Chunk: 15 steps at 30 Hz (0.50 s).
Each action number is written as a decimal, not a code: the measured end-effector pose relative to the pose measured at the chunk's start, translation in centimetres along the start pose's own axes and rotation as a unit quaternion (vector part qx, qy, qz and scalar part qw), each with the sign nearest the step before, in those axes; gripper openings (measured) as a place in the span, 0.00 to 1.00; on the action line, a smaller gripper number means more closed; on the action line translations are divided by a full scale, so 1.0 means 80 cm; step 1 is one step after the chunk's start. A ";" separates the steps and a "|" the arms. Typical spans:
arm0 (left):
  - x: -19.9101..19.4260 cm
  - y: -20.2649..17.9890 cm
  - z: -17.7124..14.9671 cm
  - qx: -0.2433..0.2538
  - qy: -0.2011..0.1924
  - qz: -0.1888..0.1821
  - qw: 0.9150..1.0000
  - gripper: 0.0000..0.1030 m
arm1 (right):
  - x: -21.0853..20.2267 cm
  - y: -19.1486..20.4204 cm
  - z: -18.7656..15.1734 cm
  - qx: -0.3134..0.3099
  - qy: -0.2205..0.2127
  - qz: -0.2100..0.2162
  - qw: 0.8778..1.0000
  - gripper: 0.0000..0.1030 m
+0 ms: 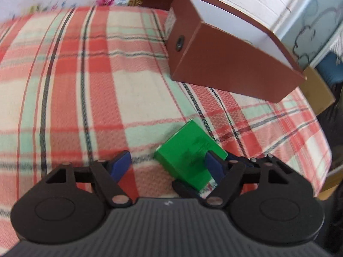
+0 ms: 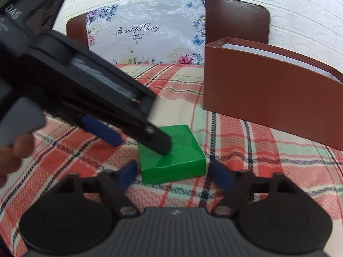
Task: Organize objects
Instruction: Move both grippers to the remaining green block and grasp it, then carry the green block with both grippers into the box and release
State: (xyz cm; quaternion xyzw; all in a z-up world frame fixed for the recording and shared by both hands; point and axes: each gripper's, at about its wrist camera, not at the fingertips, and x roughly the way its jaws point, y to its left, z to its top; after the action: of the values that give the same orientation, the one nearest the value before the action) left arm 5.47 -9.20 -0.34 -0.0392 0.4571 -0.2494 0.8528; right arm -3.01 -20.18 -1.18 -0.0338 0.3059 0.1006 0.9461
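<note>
A flat green box (image 1: 188, 156) lies on the plaid cloth, also in the right wrist view (image 2: 171, 156). My left gripper (image 1: 169, 162) is open; its right blue pad (image 1: 214, 165) is against the box's right side, and the box sits off-centre between the fingers. In the right wrist view the left gripper's black finger (image 2: 150, 135) rests over the box top. My right gripper (image 2: 173, 175) is open, just in front of the box, pads apart on either side of it. An open brown box (image 1: 225, 49) with a white inside stands beyond, also in the right wrist view (image 2: 268, 94).
The plaid tablecloth (image 1: 85, 85) covers the table. A floral plastic sheet (image 2: 145, 32) drapes a brown chair back (image 2: 235, 19) behind the table. A white brick wall is behind. A cardboard box (image 1: 317, 94) sits past the table's right edge.
</note>
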 end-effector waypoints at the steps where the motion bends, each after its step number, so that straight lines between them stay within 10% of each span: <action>1: 0.001 -0.001 0.002 -0.004 0.000 -0.012 1.000 0.57 | 0.000 0.001 0.000 -0.003 -0.001 -0.001 1.000 0.61; 15: -0.019 -0.114 0.176 0.104 -0.121 -0.022 0.987 0.51 | -0.021 -0.088 0.110 0.039 -0.183 -0.096 0.978 0.60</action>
State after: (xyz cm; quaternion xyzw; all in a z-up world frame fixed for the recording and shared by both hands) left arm 12.43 -18.75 11.65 0.0095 0.3209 -0.3075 0.8958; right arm 2.19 -26.26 6.92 -0.0069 0.1271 0.0018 0.9919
